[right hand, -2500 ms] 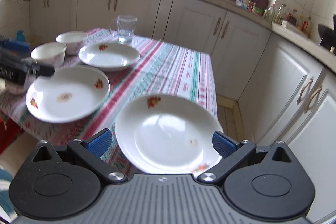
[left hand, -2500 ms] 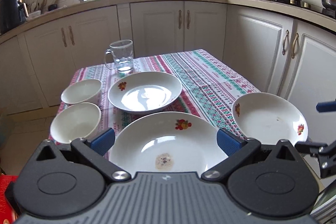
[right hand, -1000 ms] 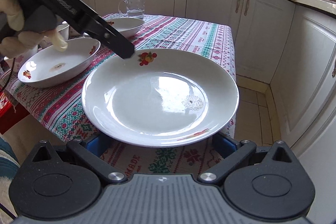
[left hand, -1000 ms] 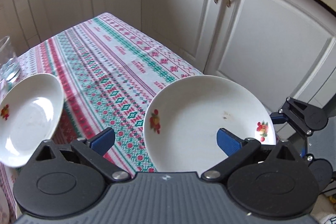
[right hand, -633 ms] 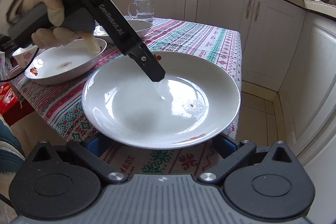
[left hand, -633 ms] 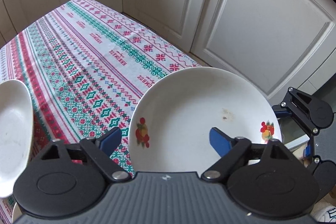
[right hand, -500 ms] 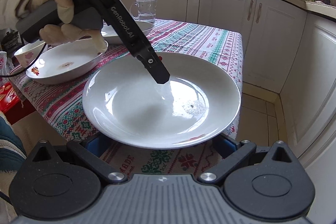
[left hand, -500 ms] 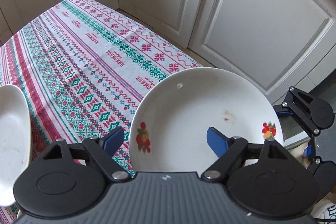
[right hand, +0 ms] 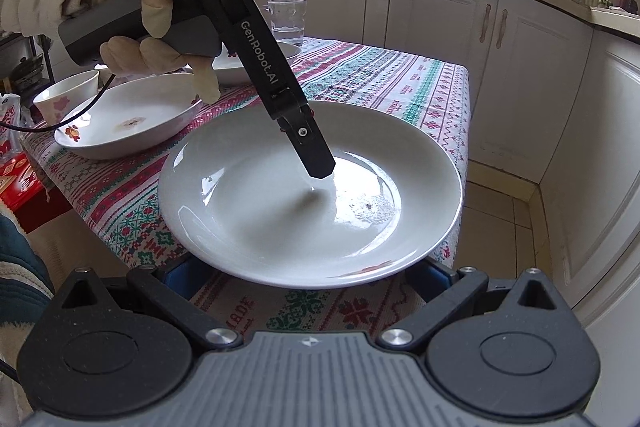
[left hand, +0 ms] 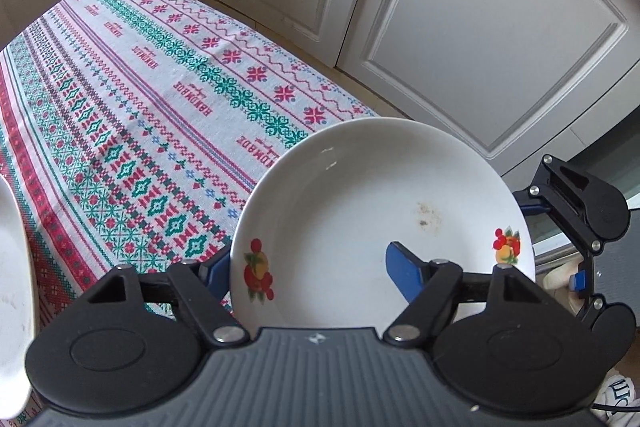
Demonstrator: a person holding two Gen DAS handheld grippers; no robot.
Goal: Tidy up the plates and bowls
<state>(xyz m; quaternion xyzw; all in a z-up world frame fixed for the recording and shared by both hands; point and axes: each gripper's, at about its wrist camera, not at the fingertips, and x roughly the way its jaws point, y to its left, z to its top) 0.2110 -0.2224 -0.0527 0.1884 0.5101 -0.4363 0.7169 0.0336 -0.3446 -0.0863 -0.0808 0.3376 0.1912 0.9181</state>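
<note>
Patterned tablecloth point(left hand: 132, 115), kitchen cabinets behind. Item: white plate point(left hand: 380, 223) overhanging the table's near corner; left gripper point(left hand: 308, 267) spread astride its rim, one finger inside, unclenched; right gripper point(right hand: 304, 277) spread wide beneath the near edge, gripping nothing. Step judged: pickup; next, clench left on the rim, then carry toward the second plate point(right hand: 132, 119).

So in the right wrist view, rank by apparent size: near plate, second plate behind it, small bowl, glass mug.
1. Near plate, largest, though nearest the camera.
2. Second plate.
3-4. Small bowl and glass mug: look alike, both distant; unranked.
</note>
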